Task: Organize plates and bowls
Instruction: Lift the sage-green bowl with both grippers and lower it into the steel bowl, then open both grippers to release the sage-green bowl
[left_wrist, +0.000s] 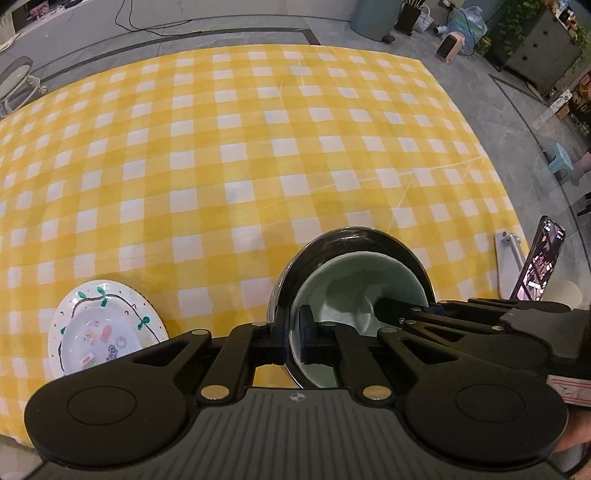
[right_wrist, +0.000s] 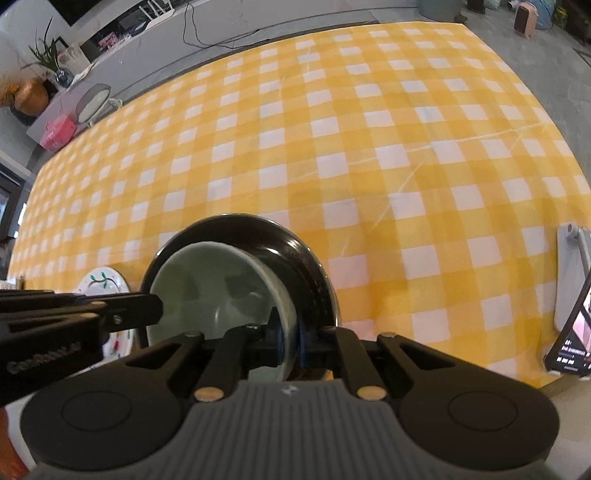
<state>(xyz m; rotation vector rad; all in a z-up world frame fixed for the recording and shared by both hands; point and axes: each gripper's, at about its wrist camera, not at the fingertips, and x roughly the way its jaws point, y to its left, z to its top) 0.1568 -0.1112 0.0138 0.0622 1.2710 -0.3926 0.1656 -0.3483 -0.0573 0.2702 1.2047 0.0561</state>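
The green bowl sits nested inside the black bowl, and both pairs of tongs are on this stack from opposite sides. The left gripper has its fingers pressed close together across the near-left rim: one pad is inside the green bowl, the other outside. Whether the black bowl's wall is caught in that pinch too cannot be told, since the outer finger hides it. The right gripper is likewise pinched on the rim at the stack's right side, one finger inside the green bowl and one beyond its wall, toward the black bowl (again, which walls lie between the pads is hidden).

In the left view the right gripper reaches in from the right, its tip over the green bowl's floor; in the right view the left gripper comes in from the left, ending at the bowl's rim.

Left of the left gripper, well clear of the bowls, lies the plate with painted leaves and what looks like a second, smaller plate stacked in it. It rests on the cloth, which stretches away ahead of both tongs with nothing else on it. A phone stands propped to the right of the right gripper.

As a judgement, the sorting looks far along: bowls nested, plates stacked. What seems left is placing or letting go of the bowl stack.
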